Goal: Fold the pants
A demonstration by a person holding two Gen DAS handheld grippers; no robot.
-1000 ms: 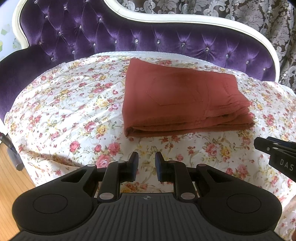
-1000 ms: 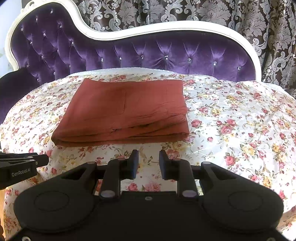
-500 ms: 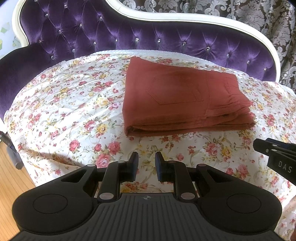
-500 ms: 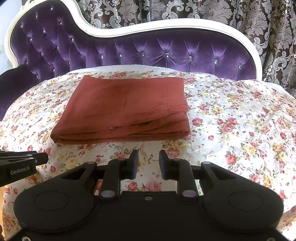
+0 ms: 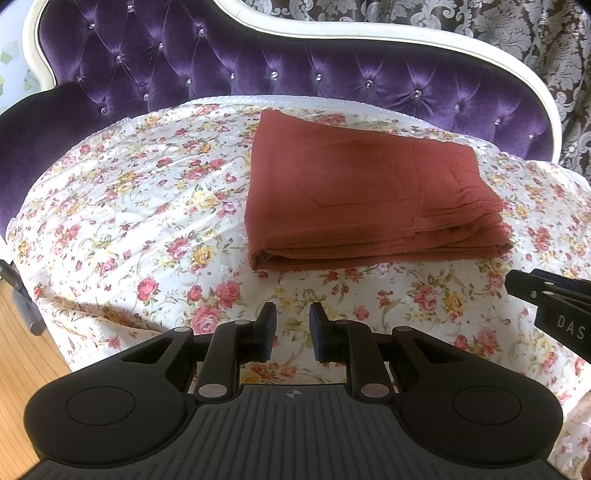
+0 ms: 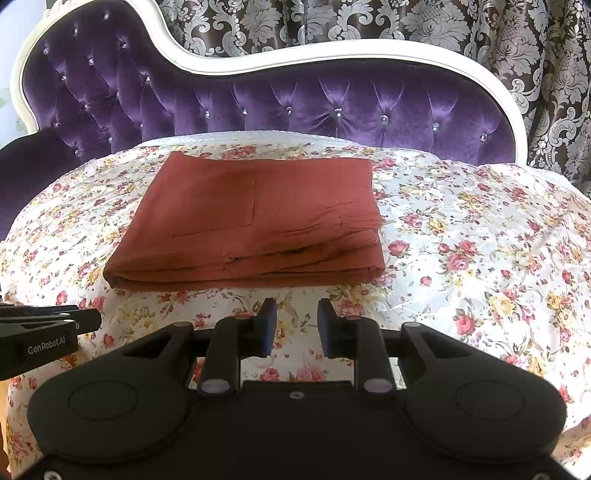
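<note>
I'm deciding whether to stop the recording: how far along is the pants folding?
Done, it seems: the rust-red pants lie in a neat layered rectangle on the floral sheet. In hand: nothing; the left gripper and right gripper are open, short of the pants. Left: seemingly nothing.

Bright daylight falls from the left, sheen on the purple velvet backrest (image 5: 295, 70), fisheye-curved edges, mostly sharp.

Folded pants (image 5: 362, 195) lie flat on the sheet (image 5: 147, 206), toward the sofa backrest (image 5: 295, 77) behind. Both tongs, left tongs (image 5: 291, 326) and right tongs (image 6: 297, 325), hover side by side over the sheet's near part, clear of the pants. Curtain (image 6: 369, 22) behind the backrest.
</note>
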